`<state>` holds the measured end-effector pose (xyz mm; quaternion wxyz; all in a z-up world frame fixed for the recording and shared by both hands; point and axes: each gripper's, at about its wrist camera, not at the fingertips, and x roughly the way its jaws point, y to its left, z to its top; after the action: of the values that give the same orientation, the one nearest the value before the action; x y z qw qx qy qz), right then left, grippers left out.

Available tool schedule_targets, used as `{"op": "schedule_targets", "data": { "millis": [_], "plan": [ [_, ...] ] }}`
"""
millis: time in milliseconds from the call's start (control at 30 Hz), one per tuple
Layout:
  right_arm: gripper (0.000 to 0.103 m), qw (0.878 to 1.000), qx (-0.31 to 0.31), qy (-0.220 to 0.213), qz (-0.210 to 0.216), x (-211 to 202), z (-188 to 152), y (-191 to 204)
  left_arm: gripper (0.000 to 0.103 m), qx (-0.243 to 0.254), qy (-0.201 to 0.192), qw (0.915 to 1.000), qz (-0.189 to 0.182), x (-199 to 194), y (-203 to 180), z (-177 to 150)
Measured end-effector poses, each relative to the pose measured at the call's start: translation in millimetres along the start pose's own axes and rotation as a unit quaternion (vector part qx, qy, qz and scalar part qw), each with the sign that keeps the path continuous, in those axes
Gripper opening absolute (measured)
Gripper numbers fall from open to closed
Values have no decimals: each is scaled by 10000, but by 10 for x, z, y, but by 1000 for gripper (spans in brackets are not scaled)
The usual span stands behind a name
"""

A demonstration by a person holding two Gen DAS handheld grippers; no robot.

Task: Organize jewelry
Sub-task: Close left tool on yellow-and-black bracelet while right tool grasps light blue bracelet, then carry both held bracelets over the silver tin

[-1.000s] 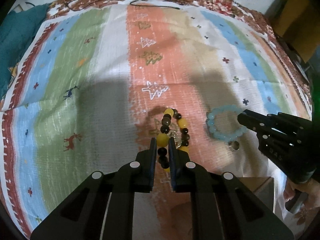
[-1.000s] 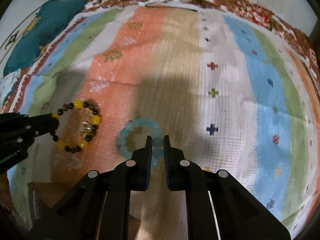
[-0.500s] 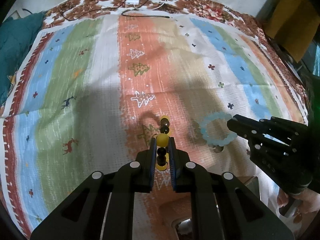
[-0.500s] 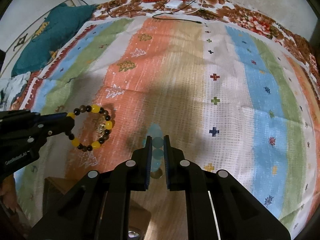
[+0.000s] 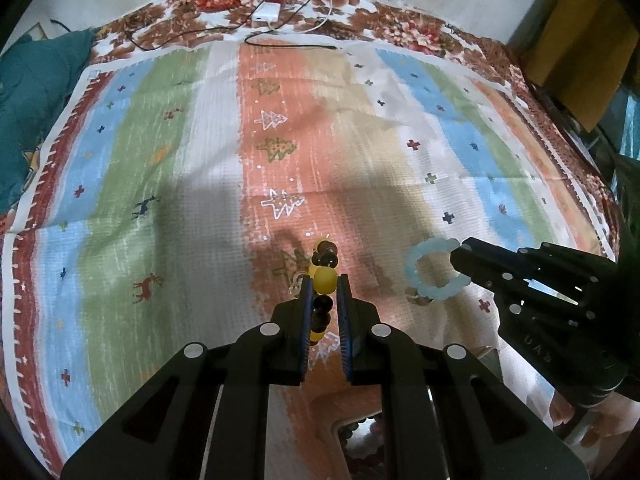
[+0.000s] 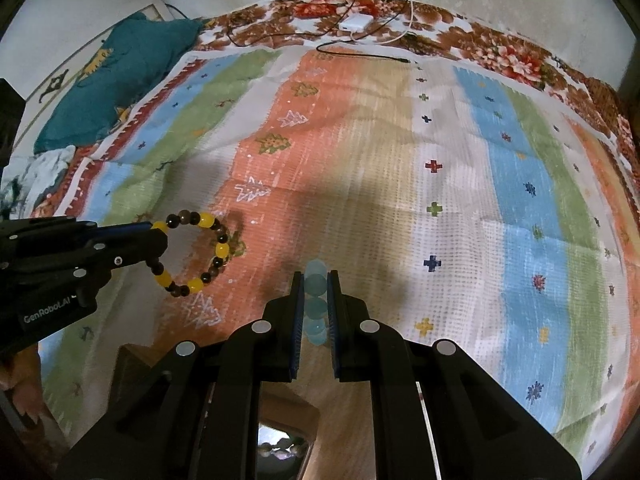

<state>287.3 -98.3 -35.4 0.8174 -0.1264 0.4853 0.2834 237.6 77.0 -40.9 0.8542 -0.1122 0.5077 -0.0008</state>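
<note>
My left gripper (image 5: pixel 323 286) is shut on a yellow and dark bead bracelet (image 5: pixel 325 276), which hangs lifted above the striped cloth; the bracelet shows as a ring in the right wrist view (image 6: pixel 218 249). My right gripper (image 6: pixel 314 283) is shut on a pale blue bead bracelet (image 6: pixel 314 304), also lifted; it shows in the left wrist view (image 5: pixel 434 292) at the tip of the right gripper (image 5: pixel 460 252). A wooden jewelry box (image 6: pixel 280 428) with an opening holding beads lies below the grippers, near the bottom edge.
The striped patterned cloth (image 5: pixel 200 160) covers the surface. A white charger with cables (image 5: pixel 266 12) lies at the far edge. A teal pillow (image 6: pixel 116 76) sits at the far left. The box opening also shows in the left wrist view (image 5: pixel 360 436).
Both bracelets lay flat on the cloth a second ago. Both grippers have lifted them and drawn back toward the wooden box, which now shows at the bottom.
</note>
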Motion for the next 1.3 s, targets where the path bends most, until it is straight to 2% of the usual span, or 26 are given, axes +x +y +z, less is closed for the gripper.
{"op": "schedule_targets", "data": {
  "millis": [467, 1300],
  "plan": [
    [12, 9997, 66, -247, 32, -218, -35, 18, 11, -77, -203, 9998, -1, -192, -69, -83],
    [12, 9972, -158, -690, 236, -710, -204, 198, 11, -24, -752, 9967, -292, -678, -308, -320]
  ]
}}
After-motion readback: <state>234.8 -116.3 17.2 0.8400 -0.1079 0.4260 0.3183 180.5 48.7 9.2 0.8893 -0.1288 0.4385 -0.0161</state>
